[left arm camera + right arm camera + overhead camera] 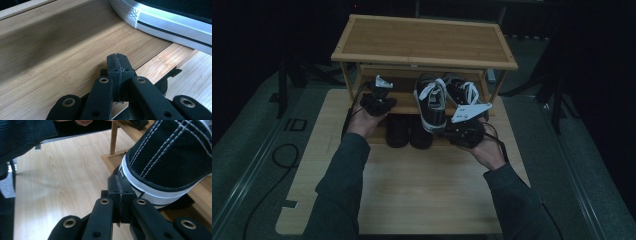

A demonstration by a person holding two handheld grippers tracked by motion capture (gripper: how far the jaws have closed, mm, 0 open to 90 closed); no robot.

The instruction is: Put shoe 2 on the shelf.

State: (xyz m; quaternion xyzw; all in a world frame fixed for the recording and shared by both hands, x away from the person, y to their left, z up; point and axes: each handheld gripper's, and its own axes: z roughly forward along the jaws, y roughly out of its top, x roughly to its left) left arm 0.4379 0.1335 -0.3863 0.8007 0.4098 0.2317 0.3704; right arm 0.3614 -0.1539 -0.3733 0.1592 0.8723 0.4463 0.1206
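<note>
A black canvas sneaker (431, 102) with white laces and a white sole lies on the middle shelf of a bamboo shoe rack (422, 40), its heel hanging over the front edge. A second matching sneaker (462, 92) sits to its right. My right gripper (451, 128) is shut and empty, its jaw tips right against the heel (170, 157) of the overhanging sneaker. My left gripper (378, 95) hovers low over the left part of the same shelf (62, 62), shut on nothing, with the sneaker's white sole (170, 22) just beyond it.
A pair of dark shoes (408, 131) stands under the shelf at the rack's base. The rack rests on a pale wooden table (422, 190) with open surface toward me. The rack's post (113, 137) rises near the right gripper (119, 186). Dark floor and cables surround the table.
</note>
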